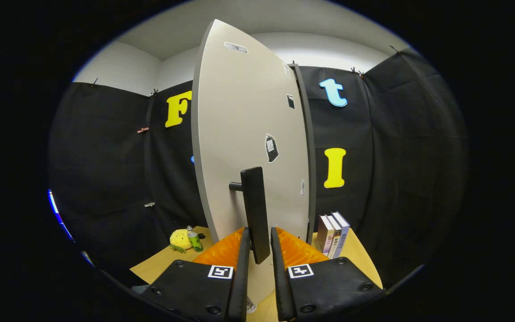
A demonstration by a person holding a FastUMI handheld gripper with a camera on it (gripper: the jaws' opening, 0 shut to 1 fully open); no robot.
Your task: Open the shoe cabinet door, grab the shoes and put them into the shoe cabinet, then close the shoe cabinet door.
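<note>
Shoe cabinet door [244,134], a tall pale panel, stands straight ahead of the gripper at twelve o'clock, swung so that its broad face shows at a slant with its dark edge toward one o'clock. Small stickers dot its face, and a metal plate sits near its top. The door rises from the wooden table [159,266], whose bare light surface spreads from seven o'clock round to five o'clock under the fingers.

From the lower part of the door a dark bar handle [255,212] sticks out on a short post and hangs upright, its lower end dropping between the two fingers. The gripper [259,250] has its jaws a little apart, one finger on each side of that handle; whether the fingers [243,264] actually press on the bar cannot be told, as a thin gap seems to show on both sides.

At four o'clock of the handle, just beside the door's edge, three books [332,233] stand upright on the table. At eight o'clock, near the table's far corner, a yellow plush toy [180,239] lies with a small green bottle [194,239] standing right against it.
</note>
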